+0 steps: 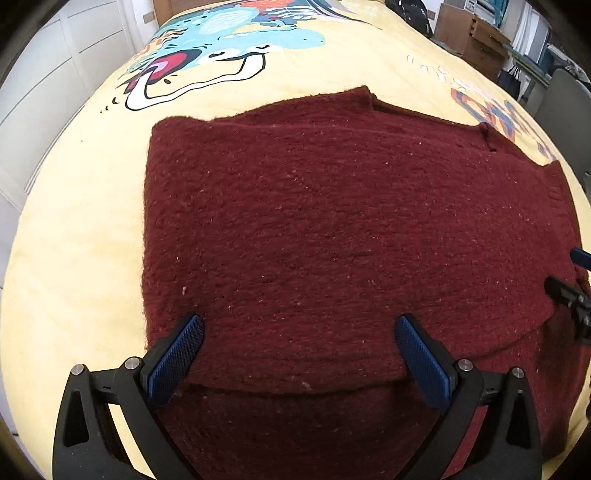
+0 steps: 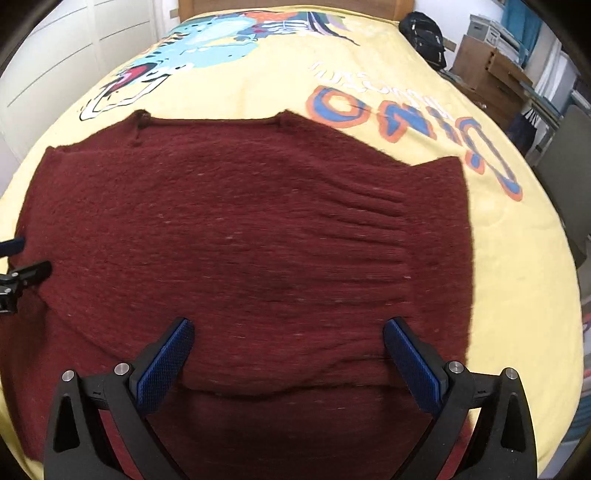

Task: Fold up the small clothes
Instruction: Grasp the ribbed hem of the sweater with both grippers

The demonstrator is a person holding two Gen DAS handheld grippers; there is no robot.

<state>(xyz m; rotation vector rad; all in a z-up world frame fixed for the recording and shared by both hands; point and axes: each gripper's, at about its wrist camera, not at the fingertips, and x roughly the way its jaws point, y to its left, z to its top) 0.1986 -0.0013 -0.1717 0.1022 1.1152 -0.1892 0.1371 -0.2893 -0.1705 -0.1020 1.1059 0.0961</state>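
A dark red knitted sweater (image 1: 332,229) lies flat on the yellow bedspread (image 1: 74,258), with a folded layer whose edge runs across just in front of both grippers. My left gripper (image 1: 299,332) is open and empty, low over the sweater's near left part. My right gripper (image 2: 288,336) is open and empty, low over the near right part of the sweater (image 2: 258,240). The right gripper's tips show at the right edge of the left wrist view (image 1: 569,291). The left gripper's tips show at the left edge of the right wrist view (image 2: 22,273).
The bedspread has a cartoon dinosaur print (image 1: 229,48) and orange-blue lettering (image 2: 406,125). White wardrobe doors (image 1: 48,74) stand to the left. Cardboard boxes (image 2: 487,74), a black bag (image 2: 424,33) and a grey chair (image 2: 569,155) stand to the right of the bed.
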